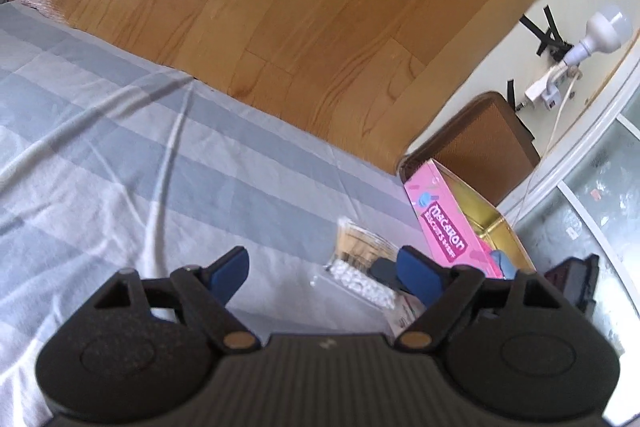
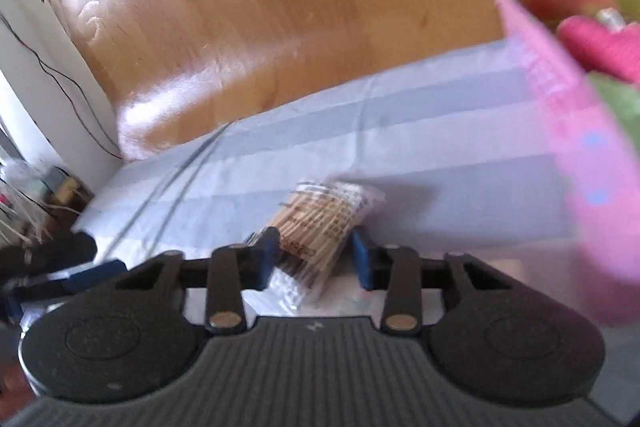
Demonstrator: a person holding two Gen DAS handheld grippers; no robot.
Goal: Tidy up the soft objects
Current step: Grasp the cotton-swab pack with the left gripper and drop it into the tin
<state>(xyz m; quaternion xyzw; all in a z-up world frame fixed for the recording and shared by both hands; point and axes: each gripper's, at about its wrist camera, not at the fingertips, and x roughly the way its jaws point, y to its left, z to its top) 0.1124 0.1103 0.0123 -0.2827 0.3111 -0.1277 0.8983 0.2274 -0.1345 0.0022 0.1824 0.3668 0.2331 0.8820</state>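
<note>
We are in a home bedroom: a bed (image 1: pixel 120 147) with a striped grey-blue sheet stands against a wood-grain headboard (image 1: pixel 320 7). On the pale wall (image 1: pixel 500 39) a bare bulb (image 1: pixel 604 31) sits in a plug-in socket, and a pink biscuit box (image 1: pixel 444 227) lies on the bed.

A packet of cotton swabs (image 2: pixel 320 231) lies on the bedsheet (image 1: pixel 120 155), between the spread fingers of the right gripper (image 2: pixel 316 259). The box (image 1: pixel 452 227) stands on the sheet to the packet's right, just beside it, with soft things (image 2: pixel 600 47) inside. The left gripper (image 1: pixel 324 275) hangs over the sheet, with the packet ahead and to its right. Beyond the sheet's far edge lies the floor (image 1: pixel 320 7).
</note>
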